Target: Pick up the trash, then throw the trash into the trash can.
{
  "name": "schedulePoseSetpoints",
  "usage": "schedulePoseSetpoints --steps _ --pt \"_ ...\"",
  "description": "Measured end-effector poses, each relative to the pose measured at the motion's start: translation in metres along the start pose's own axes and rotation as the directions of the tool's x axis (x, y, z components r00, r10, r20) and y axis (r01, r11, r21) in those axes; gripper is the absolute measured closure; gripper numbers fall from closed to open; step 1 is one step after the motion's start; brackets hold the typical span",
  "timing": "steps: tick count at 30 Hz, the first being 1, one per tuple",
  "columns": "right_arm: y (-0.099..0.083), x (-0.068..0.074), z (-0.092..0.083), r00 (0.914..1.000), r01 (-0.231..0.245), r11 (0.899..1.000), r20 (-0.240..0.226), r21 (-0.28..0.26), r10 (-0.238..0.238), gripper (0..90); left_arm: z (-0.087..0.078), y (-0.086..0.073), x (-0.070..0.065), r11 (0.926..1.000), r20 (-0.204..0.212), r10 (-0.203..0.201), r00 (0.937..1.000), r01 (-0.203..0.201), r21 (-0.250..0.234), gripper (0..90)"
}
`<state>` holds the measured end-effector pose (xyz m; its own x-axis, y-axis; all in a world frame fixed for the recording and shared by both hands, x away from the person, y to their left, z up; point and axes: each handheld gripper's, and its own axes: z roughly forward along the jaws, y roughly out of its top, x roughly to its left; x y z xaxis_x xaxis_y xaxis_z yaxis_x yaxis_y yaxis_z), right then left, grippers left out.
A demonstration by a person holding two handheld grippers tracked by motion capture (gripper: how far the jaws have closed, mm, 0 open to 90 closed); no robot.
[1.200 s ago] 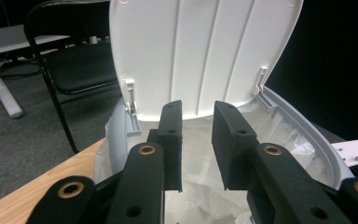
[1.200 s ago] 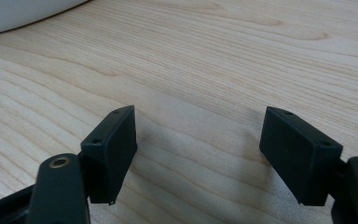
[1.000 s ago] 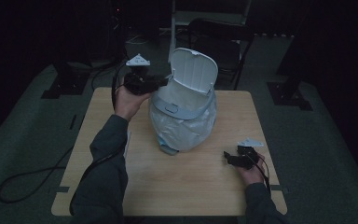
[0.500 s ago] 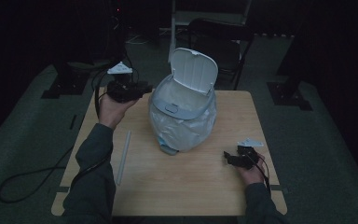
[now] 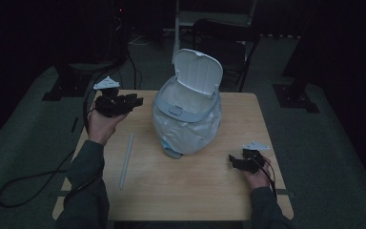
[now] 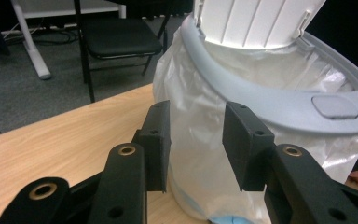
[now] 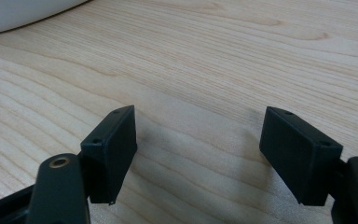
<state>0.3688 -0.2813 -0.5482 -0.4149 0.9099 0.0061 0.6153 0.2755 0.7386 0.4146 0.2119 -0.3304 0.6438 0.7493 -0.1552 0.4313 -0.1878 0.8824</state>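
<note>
Bin: a small white plastic waste bin [image 5: 187, 121] with a grey rim, lined with a clear plastic bag, stood at the middle of my table, a little toward the far edge.
Lid: its white ribbed lid [image 5: 199, 71] stood hinged up at the back, leaving the mouth open.
Bag: the thin liner bag [image 6: 200, 140] hung over the outside of the bin wall, crinkled and loose.
Left gripper: I held my left gripper [image 5: 137, 100] raised above the table's far left part, pointing across at the bin and apart from it.
Left jaws: they had just been opening and stood partly apart, nothing between the pads; in the left gripper view the bagged wall showed in the gap beyond them.
Right gripper: my right gripper [image 5: 232, 161] lay low by the near right part of the table, aimed toward the bin but well apart from it.
Right jaws: wide, with bare wood between them.
Table: a light wooden table top [image 5: 195, 181].
Strip: a long pale thin strip [image 5: 126, 161] lay on the wood, left of the bin.
</note>
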Motion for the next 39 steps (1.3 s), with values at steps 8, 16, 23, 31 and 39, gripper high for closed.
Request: schedulePoseSetpoints --steps 8,16,23,31,39 --pt "0.0 0.0 0.0 1.0 0.0 1.0 0.0 0.0 0.0 26.3 -0.009 -0.012 0.001 0.9999 -0.017 -0.012 0.9998 0.012 0.008 62.0" --pt "0.0 0.0 0.0 1.0 0.0 1.0 0.0 0.0 0.0 26.3 -0.018 -0.027 0.001 0.9998 -0.04 -0.02 0.999 0.02 0.006 61.7" --pt "0.0 0.0 0.0 1.0 0.0 1.0 0.0 0.0 0.0 26.3 -0.024 -0.037 0.004 0.9996 -0.055 -0.023 0.9983 0.023 0.012 61.6" --pt "0.0 0.0 0.0 1.0 0.001 1.0 0.0 0.001 -0.001 26.3 -0.029 -0.049 0.006 0.999 -0.068 -0.041 0.9968 0.042 0.014 61.6" --pt "0.0 0.0 0.0 1.0 0.0 1.0 0.0 0.0 0.0 26.2 -0.034 -0.064 0.009 0.9975 -0.088 -0.068 0.9938 0.07 0.013 57.8"
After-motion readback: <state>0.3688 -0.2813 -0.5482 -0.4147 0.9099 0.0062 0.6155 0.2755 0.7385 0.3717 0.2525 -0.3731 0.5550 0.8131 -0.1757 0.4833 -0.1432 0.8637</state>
